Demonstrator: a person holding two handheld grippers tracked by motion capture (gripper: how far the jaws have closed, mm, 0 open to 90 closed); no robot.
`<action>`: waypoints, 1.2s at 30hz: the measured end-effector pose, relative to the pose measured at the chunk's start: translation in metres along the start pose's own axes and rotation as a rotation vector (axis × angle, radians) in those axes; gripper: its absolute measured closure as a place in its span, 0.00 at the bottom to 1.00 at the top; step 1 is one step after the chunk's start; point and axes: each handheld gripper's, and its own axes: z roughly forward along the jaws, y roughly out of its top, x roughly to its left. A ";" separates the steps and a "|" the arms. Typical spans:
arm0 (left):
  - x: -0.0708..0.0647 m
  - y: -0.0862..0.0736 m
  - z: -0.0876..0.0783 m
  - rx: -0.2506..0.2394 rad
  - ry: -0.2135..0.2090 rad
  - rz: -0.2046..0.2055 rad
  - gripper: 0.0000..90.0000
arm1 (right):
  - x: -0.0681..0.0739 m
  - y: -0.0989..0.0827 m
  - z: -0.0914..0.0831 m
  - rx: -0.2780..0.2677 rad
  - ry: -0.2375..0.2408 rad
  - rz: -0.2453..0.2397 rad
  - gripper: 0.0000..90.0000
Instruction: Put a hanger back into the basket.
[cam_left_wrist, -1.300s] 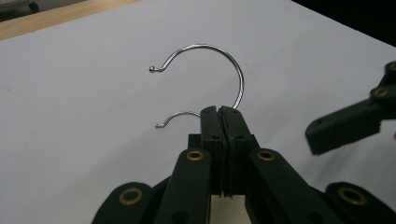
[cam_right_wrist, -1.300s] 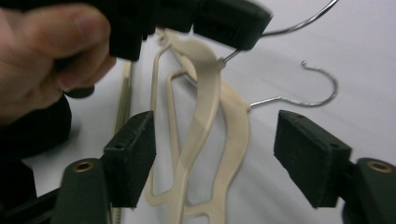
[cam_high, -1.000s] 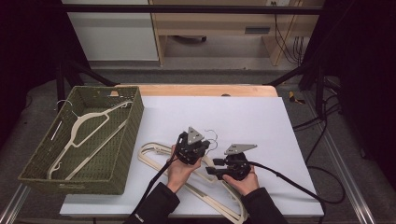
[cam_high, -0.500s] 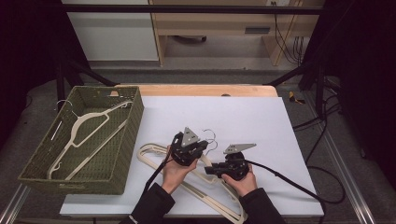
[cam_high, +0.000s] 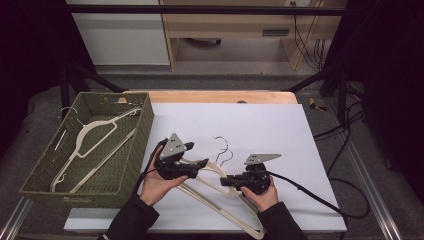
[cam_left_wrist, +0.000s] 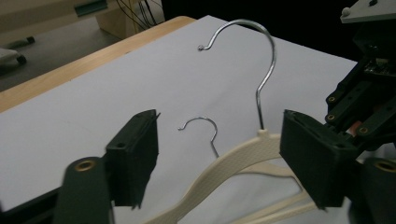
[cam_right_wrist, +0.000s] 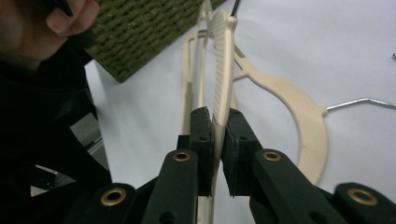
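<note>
Two cream plastic hangers with wire hooks lie overlapping on the white table top (cam_high: 280, 130). My right gripper (cam_high: 225, 181) (cam_right_wrist: 218, 126) is shut on the ribbed arm of the upper hanger (cam_right_wrist: 223, 60) and holds it on edge. My left gripper (cam_high: 202, 164) (cam_left_wrist: 222, 144) has just been opening. Its jaws stand wide apart on either side of that hanger's neck (cam_left_wrist: 243, 154), and the pads do not touch it. The hanger's tall hook (cam_left_wrist: 264, 65) rises beyond the jaws. The second hanger's smaller hook (cam_left_wrist: 205, 126) lies flat behind.
A green woven basket (cam_high: 45, 170) sits at the table's left with another cream hanger (cam_high: 95, 135) inside. The lower hanger's arm (cam_high: 240, 215) runs to the front edge. A cable (cam_high: 320, 197) trails right from my right gripper. The table's far half is bare.
My left gripper has let go of the hanger, its jaws spreading wide, and the hand has drawn left and a little up. The right gripper's jaws have closed on the hanger's arm without shifting.
</note>
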 end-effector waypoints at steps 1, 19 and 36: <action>0.000 -0.001 -0.003 0.001 -0.010 -0.001 0.25 | 0.001 0.000 -0.001 -0.006 0.007 0.008 0.94; 0.002 -0.022 -0.024 0.051 -0.097 0.042 0.23 | 0.025 0.016 -0.022 0.027 0.091 -0.134 0.97; -0.009 -0.027 -0.013 0.178 -0.185 0.127 0.73 | 0.031 0.016 -0.016 0.088 0.135 -0.179 0.97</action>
